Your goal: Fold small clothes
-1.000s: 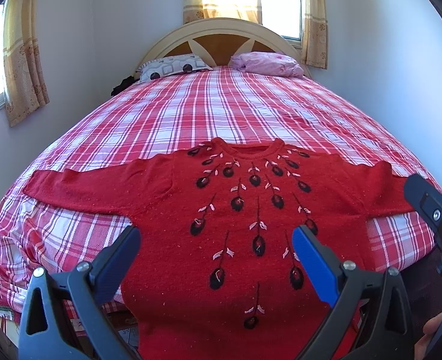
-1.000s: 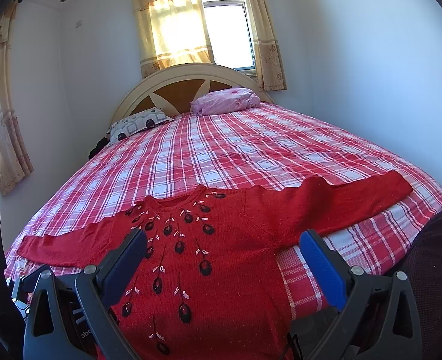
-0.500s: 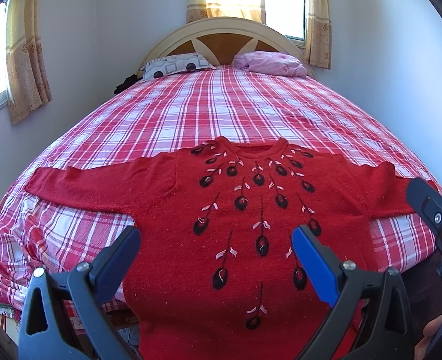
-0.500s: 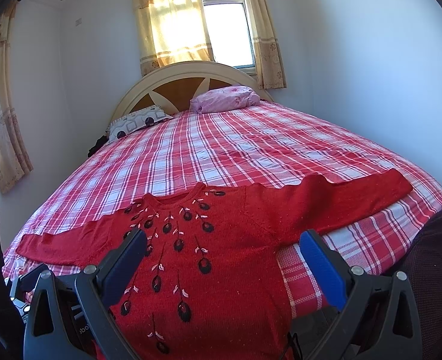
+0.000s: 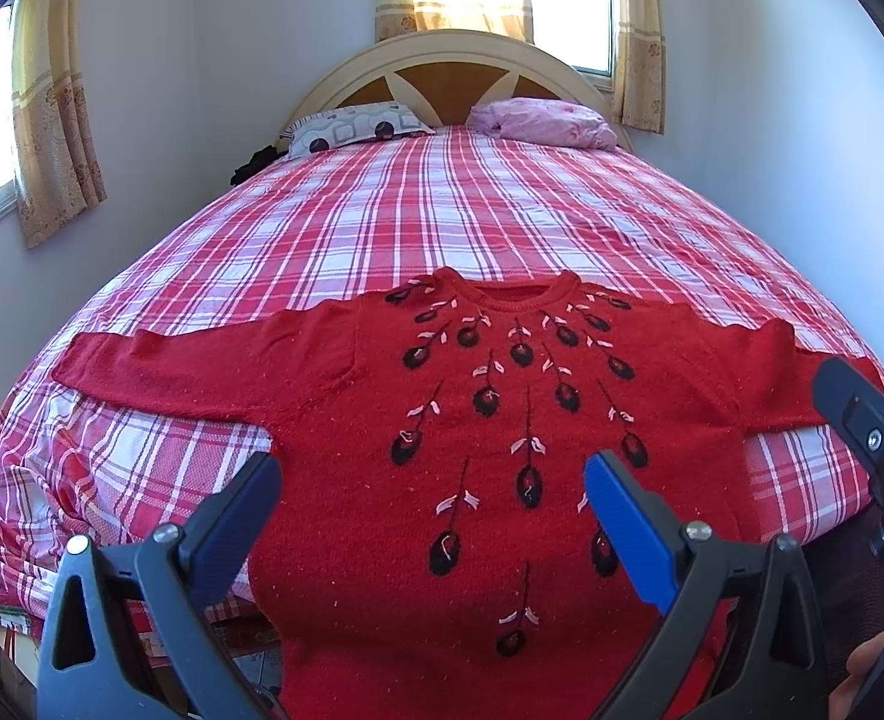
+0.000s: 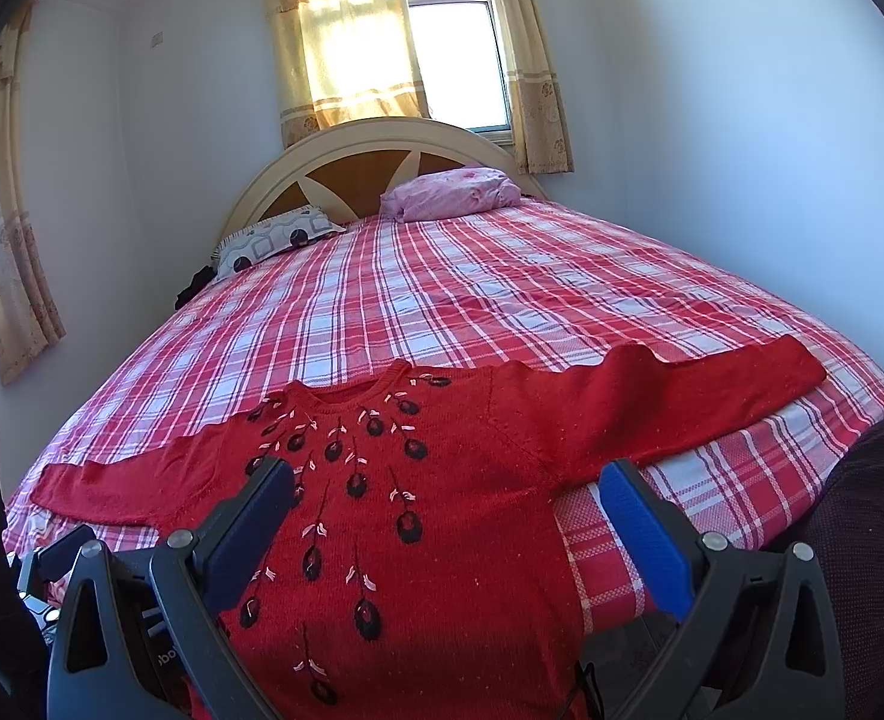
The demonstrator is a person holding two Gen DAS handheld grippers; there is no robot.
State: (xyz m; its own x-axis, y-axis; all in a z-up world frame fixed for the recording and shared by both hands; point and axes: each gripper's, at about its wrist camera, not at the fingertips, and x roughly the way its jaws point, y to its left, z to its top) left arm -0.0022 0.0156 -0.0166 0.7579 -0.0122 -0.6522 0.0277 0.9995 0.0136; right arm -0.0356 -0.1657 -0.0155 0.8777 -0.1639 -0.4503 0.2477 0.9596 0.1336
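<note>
Red knit sweater (image 5: 490,480) was laid face up at the foot of the bed (image 5: 442,210), sleeves spread wide, hem draped over the edge. No fold was seen yet. Left gripper (image 5: 430,492) and right gripper (image 6: 442,501) were held above the body with jaws spread, nothing gripped. Judged best start: one sleeve cuff pinched near its end, lifted low and carried straight across the chest, so the knit isn't dragged or bunched. Plaid sheet (image 6: 502,300) lay underneath; pillows (image 5: 538,117) sat by the headboard (image 5: 442,54).
</note>
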